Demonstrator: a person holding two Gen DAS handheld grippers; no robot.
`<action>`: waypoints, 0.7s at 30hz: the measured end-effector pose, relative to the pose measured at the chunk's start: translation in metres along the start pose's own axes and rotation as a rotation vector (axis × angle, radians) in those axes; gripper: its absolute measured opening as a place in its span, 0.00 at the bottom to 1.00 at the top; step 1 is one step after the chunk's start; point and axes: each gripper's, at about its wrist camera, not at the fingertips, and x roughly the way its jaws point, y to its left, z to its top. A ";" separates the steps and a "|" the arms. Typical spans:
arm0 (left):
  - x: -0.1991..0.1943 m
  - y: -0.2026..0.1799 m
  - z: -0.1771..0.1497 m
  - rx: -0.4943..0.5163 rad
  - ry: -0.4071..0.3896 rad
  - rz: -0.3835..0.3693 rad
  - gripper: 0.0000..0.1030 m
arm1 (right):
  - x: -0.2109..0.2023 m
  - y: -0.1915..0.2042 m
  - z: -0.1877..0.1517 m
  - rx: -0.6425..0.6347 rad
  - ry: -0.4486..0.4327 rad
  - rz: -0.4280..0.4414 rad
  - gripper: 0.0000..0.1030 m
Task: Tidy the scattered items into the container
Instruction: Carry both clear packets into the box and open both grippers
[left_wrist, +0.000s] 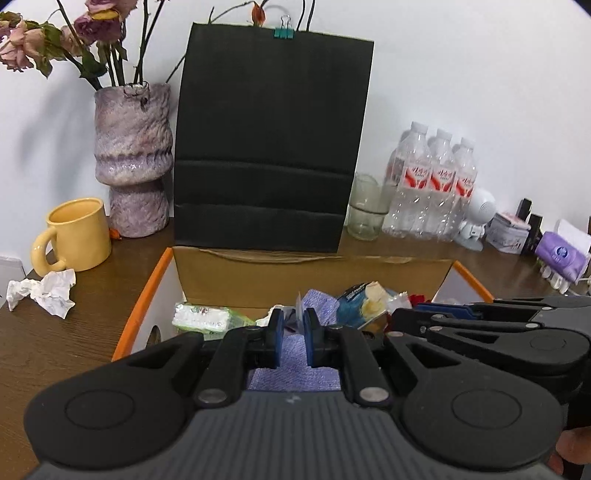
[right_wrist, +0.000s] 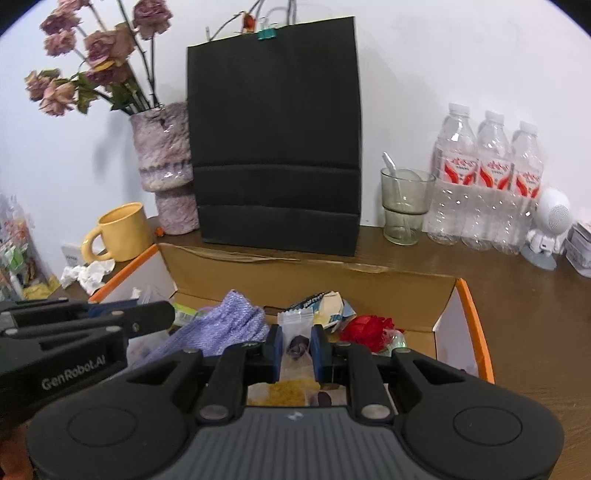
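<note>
Right wrist view: right tool (right_wrist: 297, 345) pinches a clear sachet (right_wrist: 295, 328), upright, long axis vertical, poised over the cardboard box (right_wrist: 461, 325) by the surface's back edge for dropping in. Left tool (left_wrist: 293, 332), narrowly parted, hovers empty above the lilac cloth (left_wrist: 295, 369) inside.

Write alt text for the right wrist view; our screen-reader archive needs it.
The right hand-held gripper pinches a small clear packet over an open cardboard box holding a purple knit cloth and red flower. Behind stand a black paper bag and water bottles.
</note>
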 end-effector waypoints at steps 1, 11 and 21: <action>0.002 0.000 -0.001 0.000 0.006 0.002 0.12 | 0.000 0.000 -0.002 0.006 -0.002 -0.002 0.15; -0.001 -0.011 -0.007 0.039 0.003 0.063 0.45 | -0.005 -0.002 -0.005 0.006 0.025 -0.006 0.42; -0.071 0.000 -0.008 0.021 -0.096 0.112 1.00 | -0.078 -0.011 -0.008 0.047 -0.067 -0.076 1.00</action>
